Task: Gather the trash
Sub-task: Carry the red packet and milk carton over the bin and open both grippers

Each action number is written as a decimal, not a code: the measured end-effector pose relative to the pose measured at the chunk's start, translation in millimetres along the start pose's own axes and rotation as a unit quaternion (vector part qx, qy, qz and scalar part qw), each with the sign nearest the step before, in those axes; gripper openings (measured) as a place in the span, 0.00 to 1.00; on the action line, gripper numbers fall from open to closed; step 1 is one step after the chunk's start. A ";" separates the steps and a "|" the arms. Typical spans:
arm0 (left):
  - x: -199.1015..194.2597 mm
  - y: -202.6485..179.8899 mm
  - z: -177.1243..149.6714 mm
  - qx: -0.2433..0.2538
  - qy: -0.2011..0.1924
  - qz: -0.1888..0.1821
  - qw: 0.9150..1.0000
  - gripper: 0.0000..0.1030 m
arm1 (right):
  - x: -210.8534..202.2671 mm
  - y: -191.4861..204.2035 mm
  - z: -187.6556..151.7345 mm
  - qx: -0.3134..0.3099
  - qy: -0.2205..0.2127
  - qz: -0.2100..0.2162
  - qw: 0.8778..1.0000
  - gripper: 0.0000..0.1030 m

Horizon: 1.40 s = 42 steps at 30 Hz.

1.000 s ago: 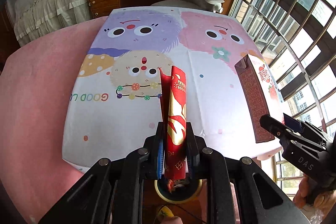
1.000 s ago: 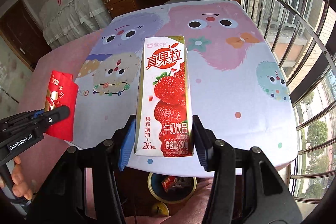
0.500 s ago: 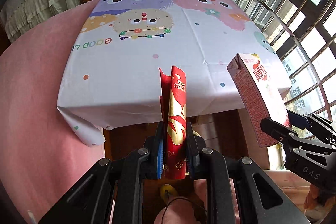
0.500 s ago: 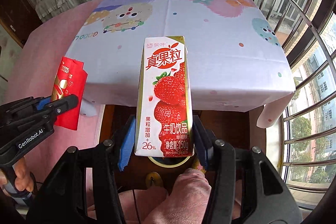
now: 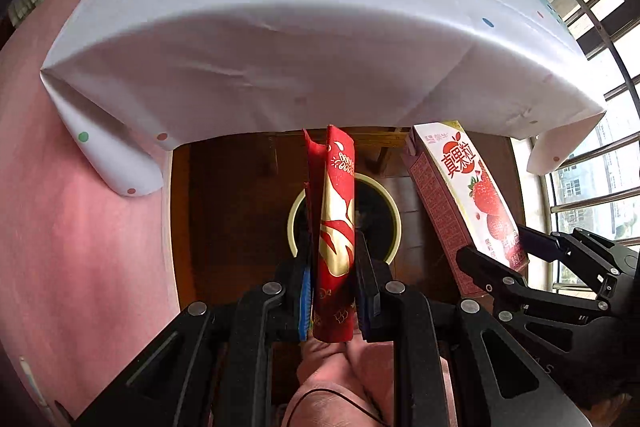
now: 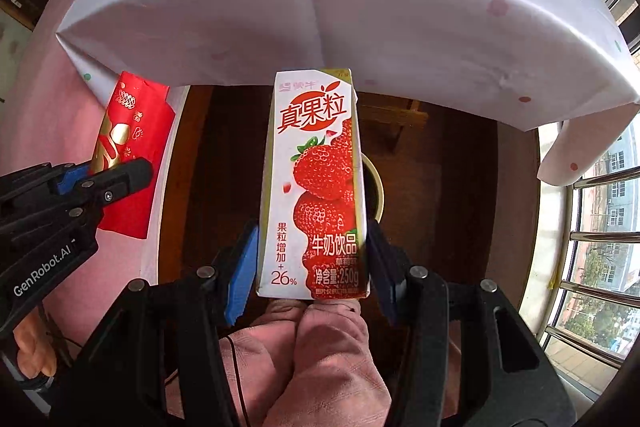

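Below the table edge, w/ the white tablecloth (image 5: 304, 39) hanging over it, the left gripper (image 5: 334, 259) is pinching a red-and-gold packet (image 5: 336, 239) upright btwn its fingers, right over the round yellow-rimmed bin (image 5: 390, 223) on the dark floor. The right gripper (image 6: 312, 255) is clamped on a strawberry milk carton (image 6: 316, 187), also upright, covering most of the bin's rim in its own view. Carton sits just right of the packet, apart from it; pink-clad knees show below both.
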<state>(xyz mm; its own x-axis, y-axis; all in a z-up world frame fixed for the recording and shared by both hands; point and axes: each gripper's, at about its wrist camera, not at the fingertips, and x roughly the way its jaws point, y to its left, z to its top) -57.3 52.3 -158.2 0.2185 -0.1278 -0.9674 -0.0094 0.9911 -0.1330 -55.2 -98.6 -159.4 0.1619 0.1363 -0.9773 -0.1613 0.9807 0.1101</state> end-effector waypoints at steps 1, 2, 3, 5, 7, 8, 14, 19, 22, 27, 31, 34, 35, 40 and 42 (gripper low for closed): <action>12.8 1.0 -2.5 -0.003 0.007 0.000 1.000 0.17 | 15.0 -1.6 -3.3 0.002 0.009 0.000 1.000 0.46; 24.8 1.6 -4.6 -0.006 0.012 -0.002 1.000 0.17 | 28.8 -3.4 -5.9 0.005 0.016 0.000 1.000 0.46; 37.4 2.4 -7.0 -0.007 0.018 -0.003 1.000 0.17 | 43.2 -5.4 -8.5 0.009 0.023 -0.002 1.000 0.46; 60.2 1.9 -9.2 -0.007 0.027 -0.004 1.000 0.17 | 70.8 -9.7 -14.1 0.016 0.036 -0.006 0.999 0.46; 84.0 2.5 -7.8 -0.006 0.034 -0.004 0.999 0.17 | 96.1 -14.4 -19.4 0.023 0.050 -0.009 0.998 0.46; 95.1 3.0 -7.9 -0.007 0.037 -0.004 0.999 0.17 | 107.8 -16.7 -21.7 0.026 0.055 -0.010 0.998 0.46; 156.7 6.8 -3.6 -0.022 0.047 -0.016 0.998 0.17 | 165.8 -25.8 -29.8 0.034 0.069 -0.020 0.997 0.46; 202.5 8.9 -2.7 -0.016 0.058 -0.025 0.998 0.17 | 199.3 -33.8 -28.8 0.052 0.068 -0.023 0.996 0.47; 224.4 7.5 -4.6 -0.006 0.063 -0.028 0.998 0.17 | 218.6 -42.1 -24.9 0.063 0.065 -0.023 0.996 0.47; 244.7 10.3 -8.4 -0.003 0.065 -0.039 0.997 0.34 | 234.7 -48.5 -20.5 0.081 0.055 -0.011 0.995 0.47; 248.1 19.6 -8.7 -0.007 0.060 -0.048 0.997 0.68 | 246.4 -56.4 -19.2 0.106 0.055 0.008 0.993 0.48; 242.4 23.6 -5.3 -0.006 0.052 -0.043 0.998 0.86 | 249.9 -60.0 -20.0 0.121 0.056 0.022 0.991 0.54; 240.5 24.7 -4.6 -0.005 0.048 -0.041 0.998 0.86 | 249.9 -60.4 -20.0 0.124 0.054 0.025 0.990 0.57; 224.8 29.6 -2.9 -0.010 0.030 -0.025 0.999 0.91 | 239.1 -59.6 -18.9 0.138 0.042 0.030 0.989 0.62; 217.4 30.6 -2.6 -0.012 0.021 -0.021 0.999 0.91 | 231.8 -60.9 -18.5 0.145 0.036 0.030 0.988 0.63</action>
<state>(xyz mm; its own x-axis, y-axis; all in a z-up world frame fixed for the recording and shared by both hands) -12.5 54.8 -373.2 0.1789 -0.1717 -0.9688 -0.0237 0.9836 -0.1787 -25.9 -129.4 -395.9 0.0895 0.1961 -0.9765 0.1183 0.9714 0.2059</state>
